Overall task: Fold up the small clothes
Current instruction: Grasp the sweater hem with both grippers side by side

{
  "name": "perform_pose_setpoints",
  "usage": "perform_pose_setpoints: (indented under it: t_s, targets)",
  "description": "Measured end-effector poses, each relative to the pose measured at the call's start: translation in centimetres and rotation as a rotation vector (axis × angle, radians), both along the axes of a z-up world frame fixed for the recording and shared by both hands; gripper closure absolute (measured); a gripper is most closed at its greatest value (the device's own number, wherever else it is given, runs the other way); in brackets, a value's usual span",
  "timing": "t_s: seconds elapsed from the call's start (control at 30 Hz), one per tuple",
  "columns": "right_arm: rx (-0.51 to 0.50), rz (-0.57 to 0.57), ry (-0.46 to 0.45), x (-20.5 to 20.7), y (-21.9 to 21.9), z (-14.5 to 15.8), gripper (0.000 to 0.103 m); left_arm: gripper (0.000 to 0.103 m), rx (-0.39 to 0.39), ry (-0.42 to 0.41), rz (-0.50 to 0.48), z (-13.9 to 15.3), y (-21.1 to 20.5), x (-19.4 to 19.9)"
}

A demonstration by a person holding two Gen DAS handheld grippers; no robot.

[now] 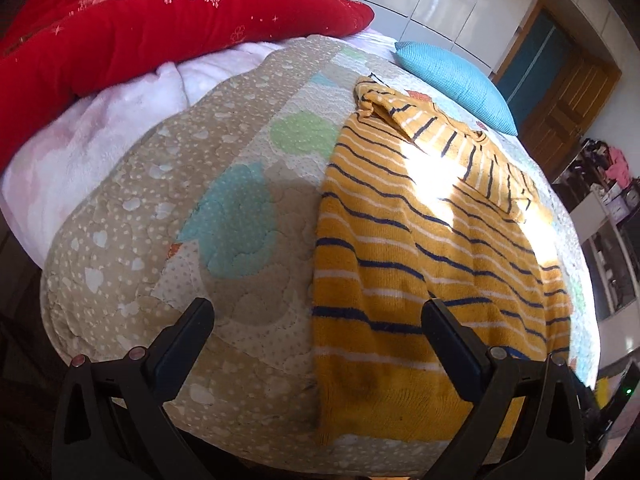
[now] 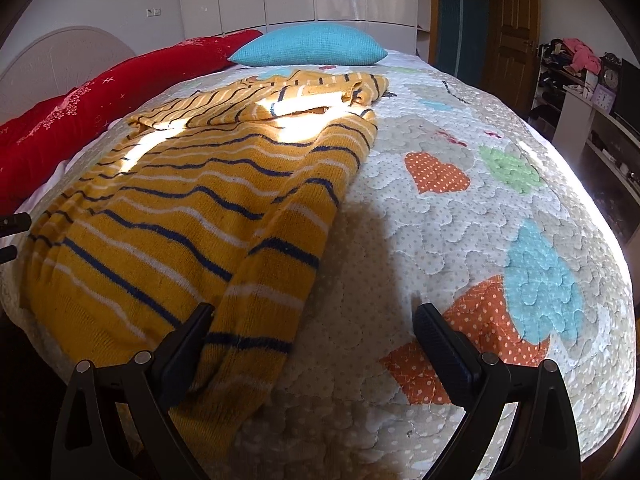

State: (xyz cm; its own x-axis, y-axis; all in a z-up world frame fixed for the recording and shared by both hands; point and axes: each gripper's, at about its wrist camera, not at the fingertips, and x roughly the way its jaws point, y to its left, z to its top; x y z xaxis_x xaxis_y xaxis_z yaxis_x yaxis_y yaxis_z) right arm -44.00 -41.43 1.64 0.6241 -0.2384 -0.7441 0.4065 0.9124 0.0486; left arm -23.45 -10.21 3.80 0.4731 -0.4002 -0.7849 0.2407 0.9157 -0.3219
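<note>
Striped yellow sweater (image 2: pixel 192 200) lies spread on the quilted bed (image 2: pixel 460 240), sleeves already folded across the top. Left gripper (image 1: pixel 318 322) and right gripper (image 2: pixel 312 326) both hang wide, holding nothing. Risk, I'd guess: pinching quilt along with the hem, dragging everything crooked.

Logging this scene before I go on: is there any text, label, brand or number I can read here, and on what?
None readable.
Red quilt: pale script at its far edge, too blurred to read.
Clock on the shelf: numerals too small.
Sweater: no tag or print showing.
</note>
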Motion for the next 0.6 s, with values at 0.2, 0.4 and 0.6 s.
perform_pose_setpoints:
  t_s: [0.2,0.4,0.6]
  targets:
    - [0.104,0.063,-0.053,-2.0,0.4,0.0,0.002,0.0,-0.037,0.001,-0.008,-0.6,-0.4,0.3]
    - [0.312,0.13,-0.132,-2.0,0.3,-0.3,0.002,0.002,-0.162,0.017,-0.187,-0.9,-3.1,-0.9]
    - [0.581,0.184,-0.231,0.4,-0.8,0.0,0.007,0.043,-0.255,0.053,-0.26,-1.2,-3.3,-1.3]
